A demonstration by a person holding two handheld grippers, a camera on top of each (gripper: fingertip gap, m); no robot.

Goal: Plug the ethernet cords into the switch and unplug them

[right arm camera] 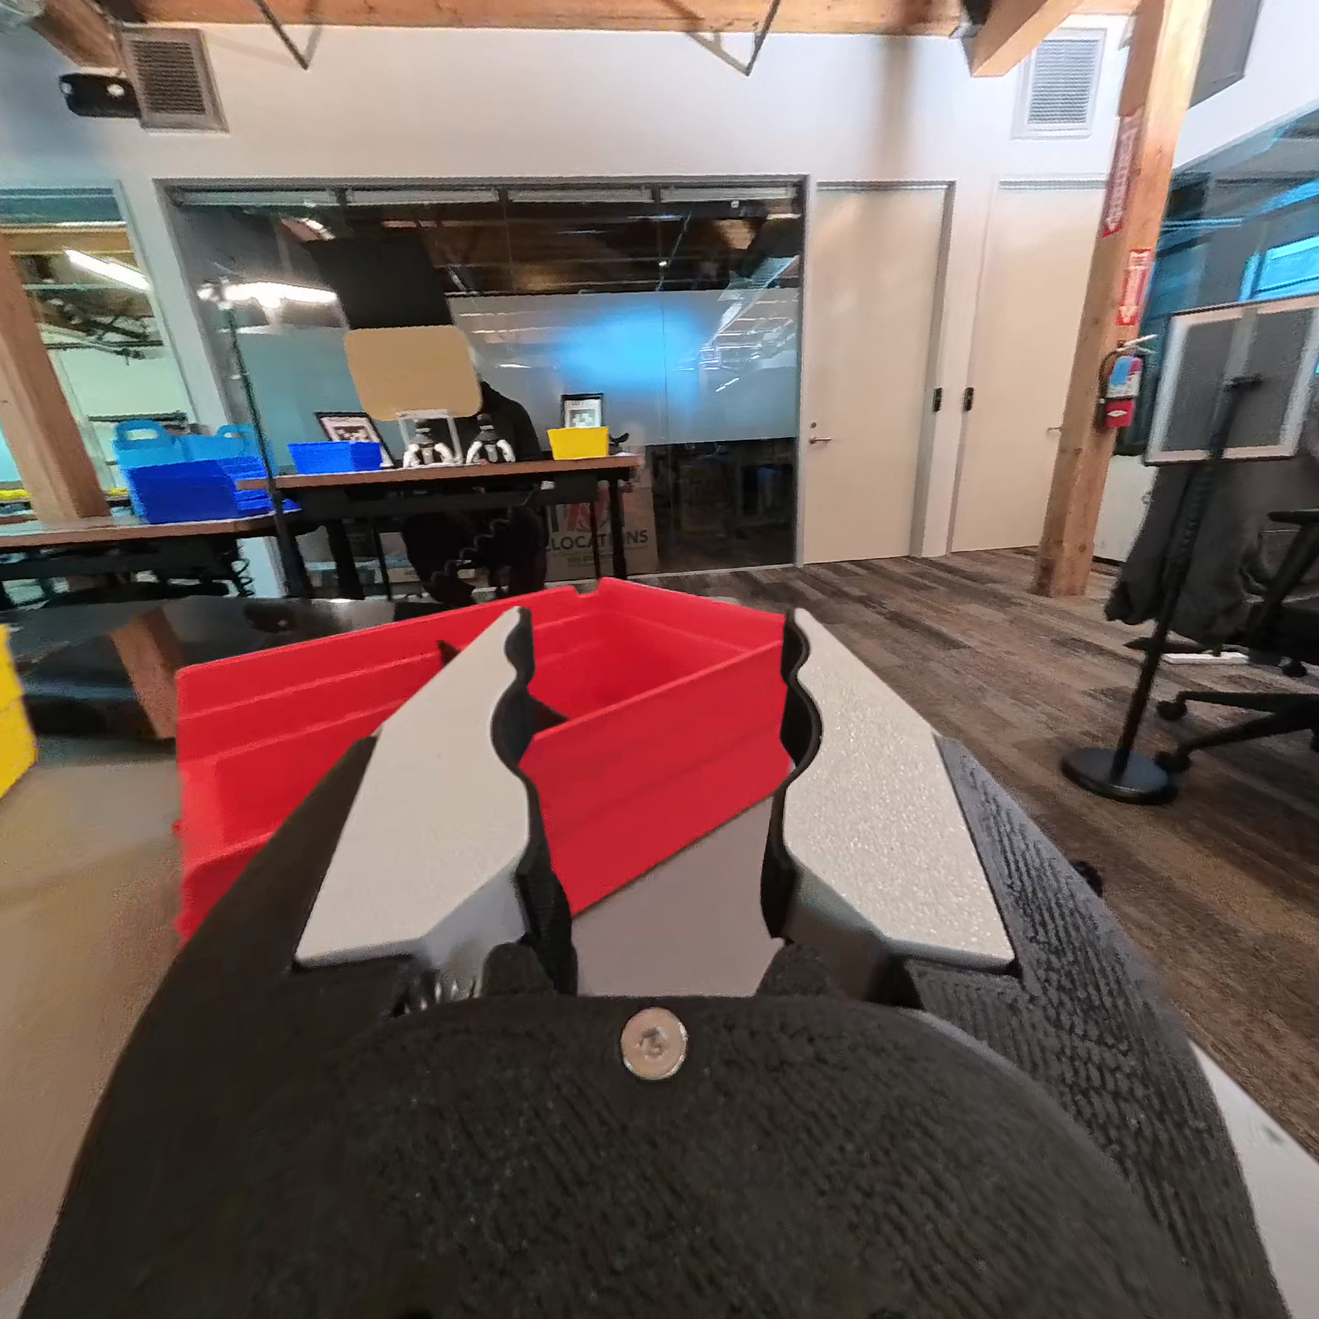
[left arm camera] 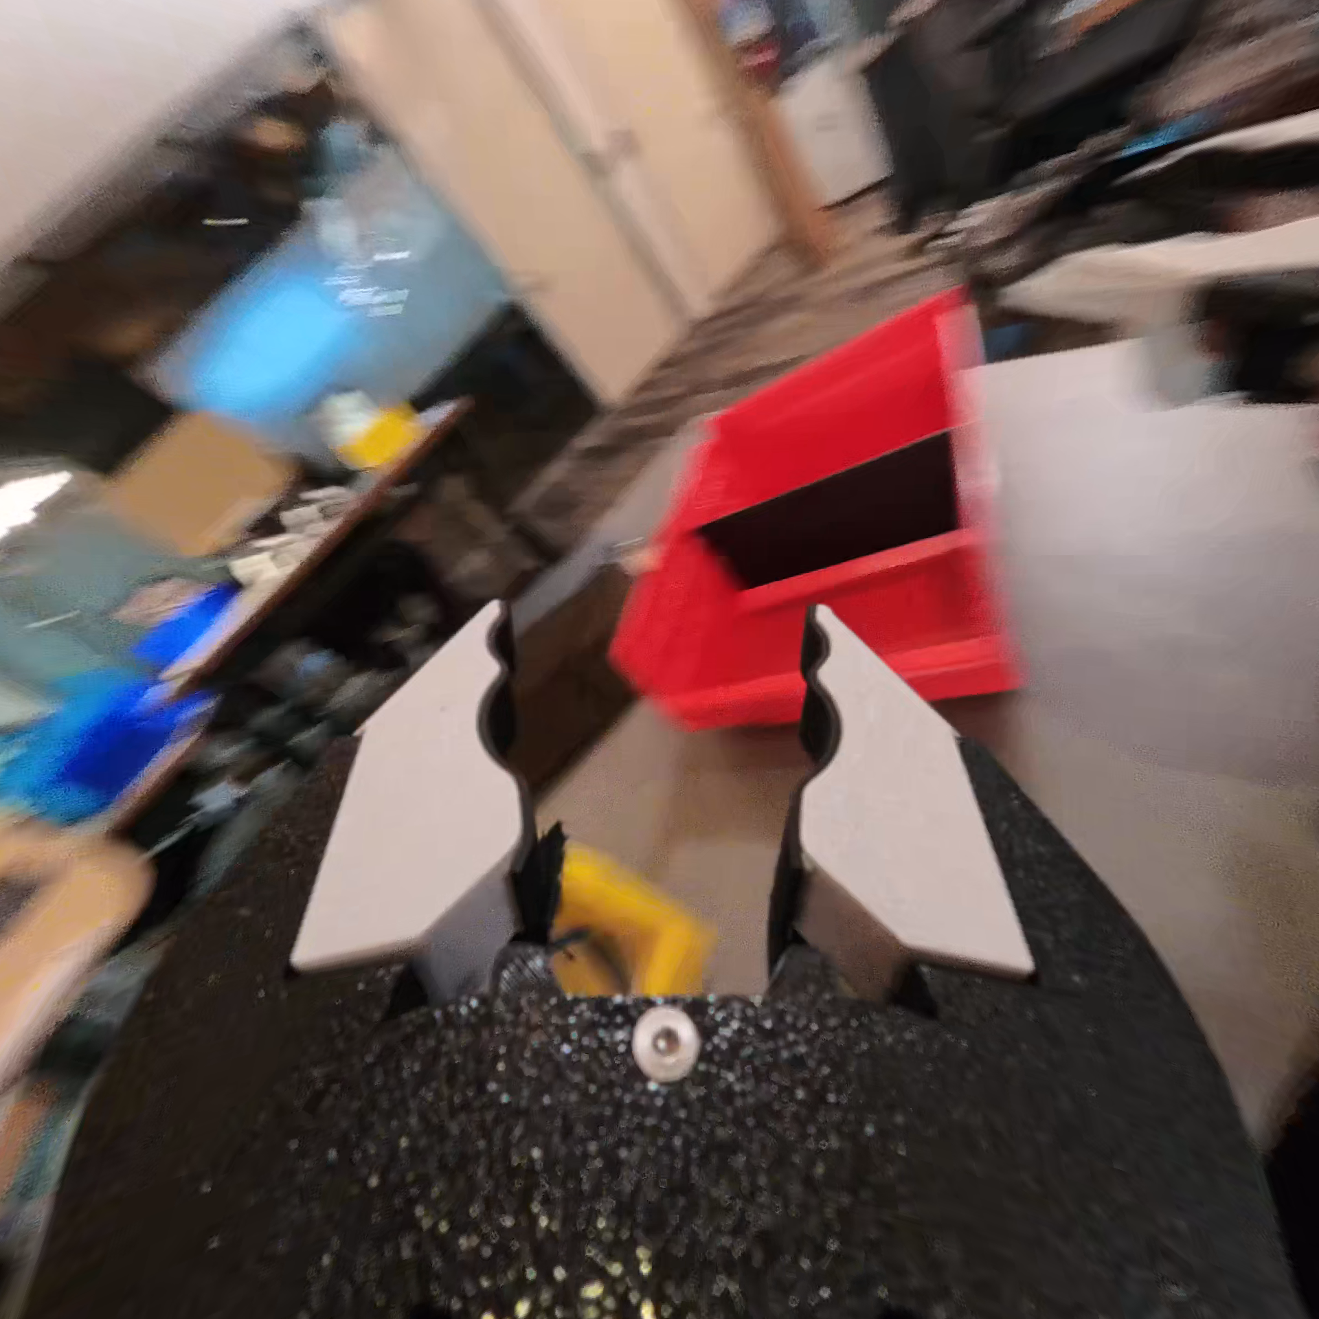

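Note:
No switch or ethernet cord shows in either view. My left gripper [left arm camera: 660, 617] is open and empty, held above the grey table [left arm camera: 1142, 571]; its view is tilted and heavily blurred. A red bin [left arm camera: 821, 514] stands on the table just beyond its fingertips. My right gripper [right arm camera: 657, 621] is open and empty, held level above the table with the same red bin [right arm camera: 642, 721] right in front of it. The red bin's nearer compartment looks empty in the right wrist view.
A yellow bin [left arm camera: 628, 928] lies below the left gripper, and a yellow edge [right arm camera: 11, 721] shows at the right view's left. A person sits at a far desk [right arm camera: 457, 474] with blue and yellow bins. An office chair and stand [right arm camera: 1156, 628] are at right.

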